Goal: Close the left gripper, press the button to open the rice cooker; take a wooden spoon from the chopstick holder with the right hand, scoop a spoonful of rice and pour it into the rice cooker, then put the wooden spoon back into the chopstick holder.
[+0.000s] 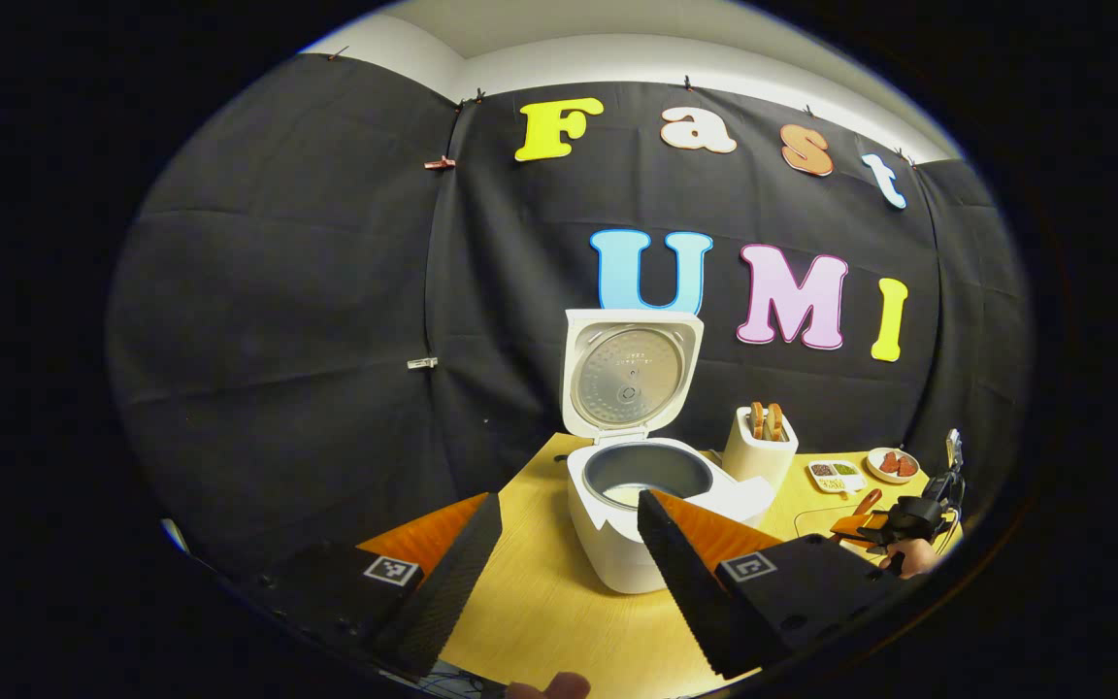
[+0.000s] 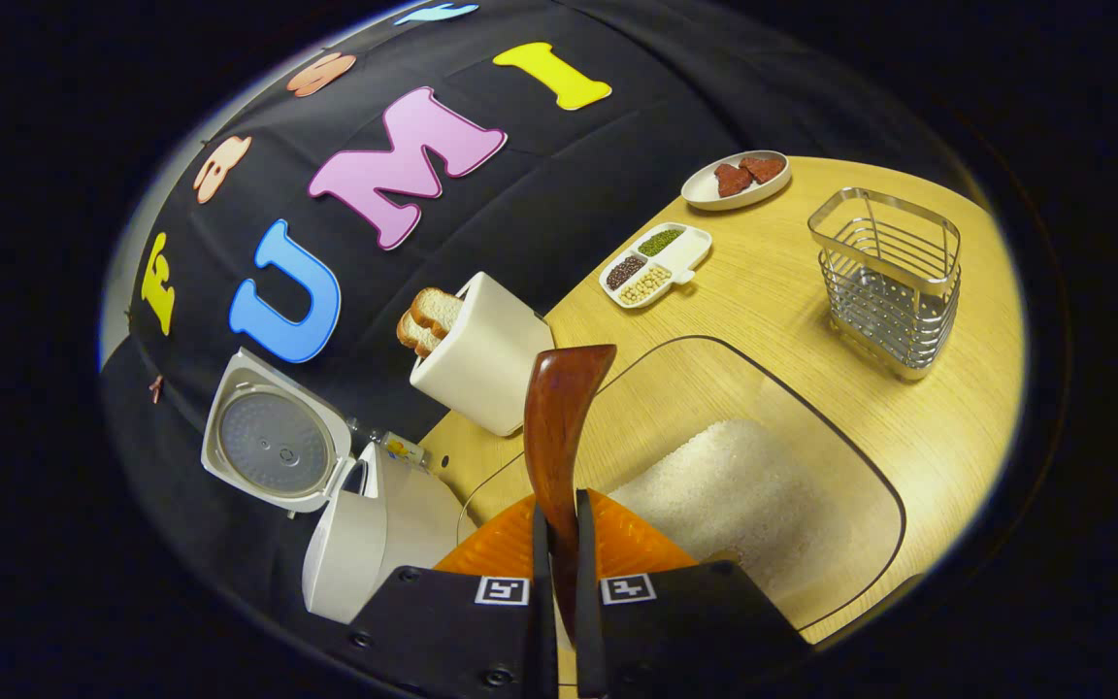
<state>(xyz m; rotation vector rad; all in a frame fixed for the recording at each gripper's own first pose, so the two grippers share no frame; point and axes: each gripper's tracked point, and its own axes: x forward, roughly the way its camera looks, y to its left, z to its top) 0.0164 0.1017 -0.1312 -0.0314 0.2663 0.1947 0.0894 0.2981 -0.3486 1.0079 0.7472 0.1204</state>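
Pinching the spoon [image 2: 559, 427] by its handle end, the right gripper [image 2: 559, 544] risks spilling rice [image 2: 734, 485] short of the cooker [image 1: 637, 485]; the left gripper [image 1: 569, 553] stands spread.

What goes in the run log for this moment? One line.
rice cooker: lid open | left gripper: open, idle | right gripper: shut on wooden spoon | rice: below spoon
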